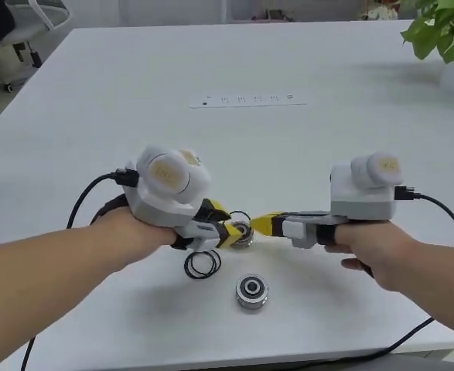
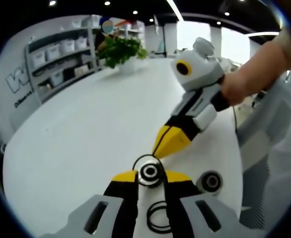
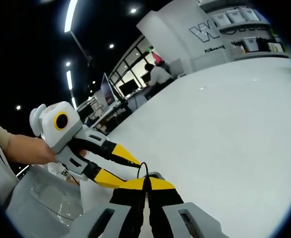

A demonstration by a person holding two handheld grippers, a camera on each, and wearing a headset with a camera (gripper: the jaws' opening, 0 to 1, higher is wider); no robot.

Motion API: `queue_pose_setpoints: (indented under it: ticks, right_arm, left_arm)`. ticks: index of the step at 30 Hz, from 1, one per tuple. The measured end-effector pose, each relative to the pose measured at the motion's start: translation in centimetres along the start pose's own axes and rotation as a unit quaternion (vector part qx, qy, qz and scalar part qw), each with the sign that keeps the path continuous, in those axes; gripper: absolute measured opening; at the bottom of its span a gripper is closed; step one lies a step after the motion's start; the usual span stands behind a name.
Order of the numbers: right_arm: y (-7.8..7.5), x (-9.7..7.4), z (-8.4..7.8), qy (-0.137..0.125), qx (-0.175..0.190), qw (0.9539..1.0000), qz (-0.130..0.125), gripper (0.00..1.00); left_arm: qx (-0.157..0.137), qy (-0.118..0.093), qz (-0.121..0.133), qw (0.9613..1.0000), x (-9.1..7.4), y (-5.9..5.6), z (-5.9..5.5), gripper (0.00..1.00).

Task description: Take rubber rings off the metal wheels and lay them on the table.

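Left hand-held gripper [image 1: 232,231] clamps a metal wheel [image 1: 244,235], right hand-held gripper [image 1: 256,224] pinches its rubber ring [image 1: 240,214]; loose rings [image 1: 202,264] and another wheel [image 1: 251,291] lie nearby.

bright, even overhead light, soft shadows on the table [image 1: 118,100], fisheye-warped gripper views

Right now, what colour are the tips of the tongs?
Yellow, with black behind; clearest on the right tongs in the left gripper view.

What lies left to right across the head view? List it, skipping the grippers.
Office chair → left hand → loose rubber rings → loose metal wheel on the table → right hand → potted plant.
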State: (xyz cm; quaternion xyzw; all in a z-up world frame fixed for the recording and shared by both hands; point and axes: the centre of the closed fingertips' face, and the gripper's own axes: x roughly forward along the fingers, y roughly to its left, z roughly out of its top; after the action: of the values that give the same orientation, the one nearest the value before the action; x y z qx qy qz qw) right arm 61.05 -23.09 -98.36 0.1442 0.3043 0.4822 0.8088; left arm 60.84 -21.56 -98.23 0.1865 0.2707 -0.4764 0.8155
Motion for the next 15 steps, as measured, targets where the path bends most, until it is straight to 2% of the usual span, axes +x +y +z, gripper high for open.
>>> queue_pose_setpoints:
  ticks: [9,15]
  right_arm:
    - [0.3,-0.3,0.4,-0.003,-0.006,1.0,-0.001,0.0]
    - [0.9,-0.4,1.0,-0.007,-0.01,0.9999,0.002,0.0]
  left_arm:
    - [-0.008,-0.003,-0.001,1.0,-1.9,0.0,-0.1,0.31]
    - [-0.014,-0.024,0.004,0.9996,-3.6,0.4,0.7,0.37]
